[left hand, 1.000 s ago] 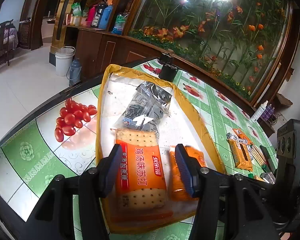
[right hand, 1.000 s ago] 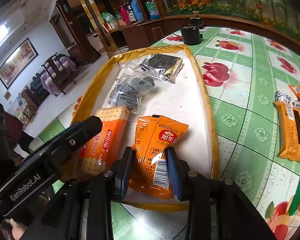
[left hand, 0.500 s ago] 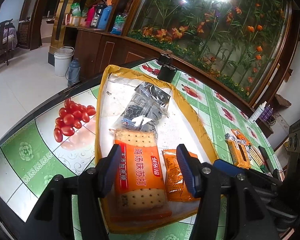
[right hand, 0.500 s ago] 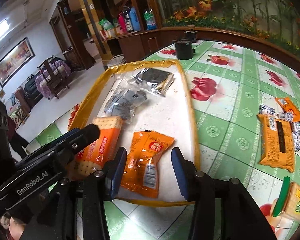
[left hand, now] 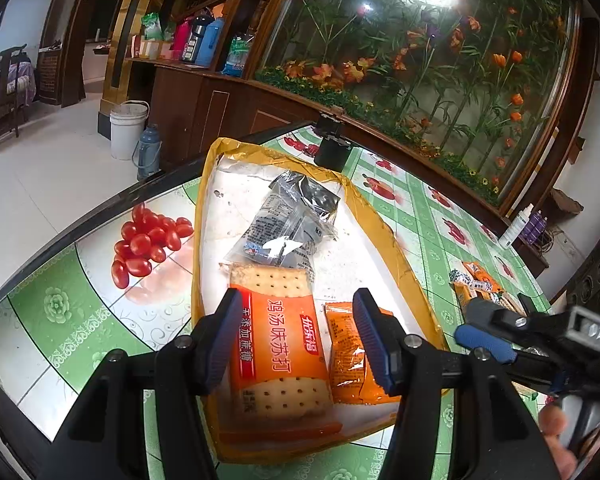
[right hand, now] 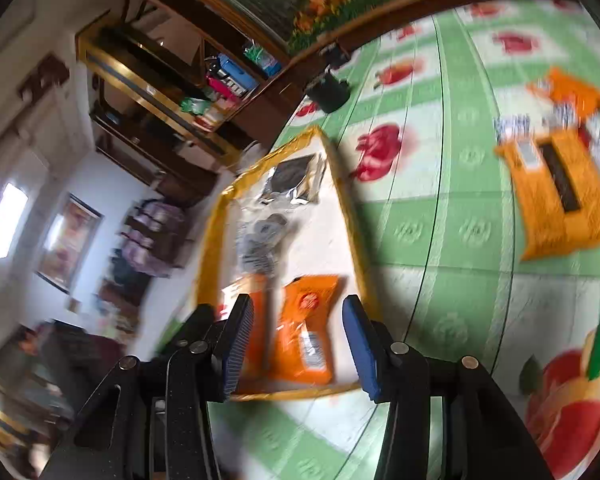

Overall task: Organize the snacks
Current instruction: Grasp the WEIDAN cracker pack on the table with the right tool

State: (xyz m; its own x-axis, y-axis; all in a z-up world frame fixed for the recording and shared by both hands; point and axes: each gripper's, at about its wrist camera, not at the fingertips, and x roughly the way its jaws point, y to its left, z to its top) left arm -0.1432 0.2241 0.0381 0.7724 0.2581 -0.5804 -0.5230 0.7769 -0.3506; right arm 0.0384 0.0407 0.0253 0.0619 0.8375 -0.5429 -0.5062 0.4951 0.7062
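Yellow-rimmed tray (left hand: 384,226) sits on the bench (left hand: 72,312), which has a green-and-white fruit-print cover. In the tray: orange cracker pack (left hand: 278,344) with red side stripe and Chinese lettering at the near end, small orange snack packet (left hand: 346,356) touching its right side, clear-and-grey wrapper (left hand: 280,228) beyond them, silver-black foil pouch (left hand: 310,196) at the far end. More orange packs (right hand: 560,192) lie on the bench well right of the tray, outside it.

Left claw (left hand: 300,340) hangs over the tray's near end, jaws partly open either side of the cracker pack, pads not pressing it, holding nothing. Right claw (right hand: 298,342) is partly open and empty, above the tray's near right corner; its view is motion-blurred. A hand (left hand: 556,436) shows at the left view's lower right corner.
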